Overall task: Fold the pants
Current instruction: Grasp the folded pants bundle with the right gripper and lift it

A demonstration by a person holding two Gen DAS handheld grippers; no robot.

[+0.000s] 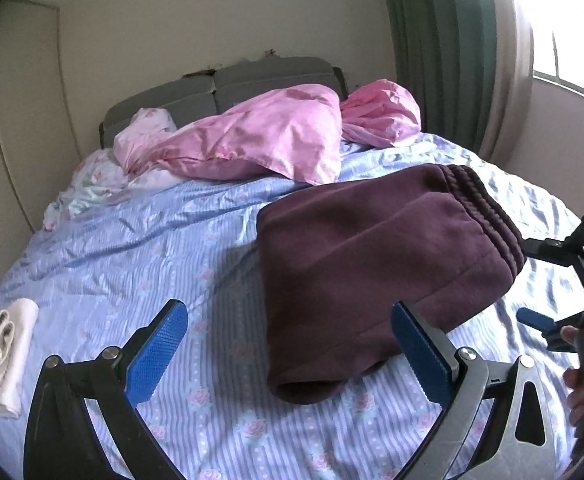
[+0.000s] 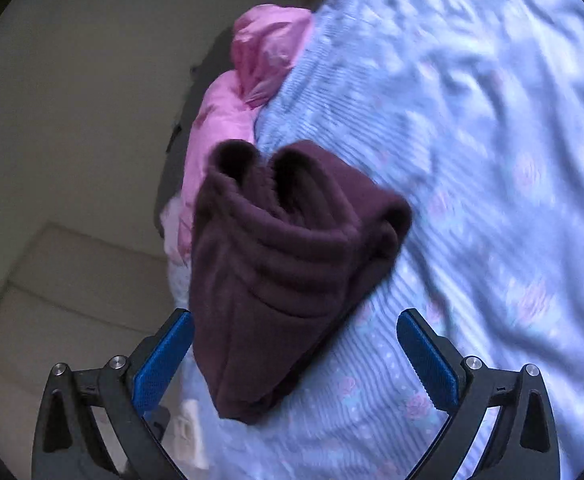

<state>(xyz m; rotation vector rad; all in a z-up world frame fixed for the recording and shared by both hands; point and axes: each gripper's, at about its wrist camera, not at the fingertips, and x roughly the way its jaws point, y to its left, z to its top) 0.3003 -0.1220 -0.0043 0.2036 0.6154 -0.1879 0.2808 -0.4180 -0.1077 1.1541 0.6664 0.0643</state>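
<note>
Folded maroon pants lie on the striped bedsheet, long axis running away ahead, nearer the wide-open, empty right gripper; left gripper gapes too, holding nothing.

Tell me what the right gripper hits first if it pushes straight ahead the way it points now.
Most likely the folded maroon pants lying on the blue bedsheet. The right gripper is open, and the bundle already sits between its fingers, though depth is hard to judge.

Right wrist view is motion-blurred: bedsheet pattern smeared, white object at lower left unidentifiable. Left wrist view's right edge cuts off the right gripper and hand.
</note>
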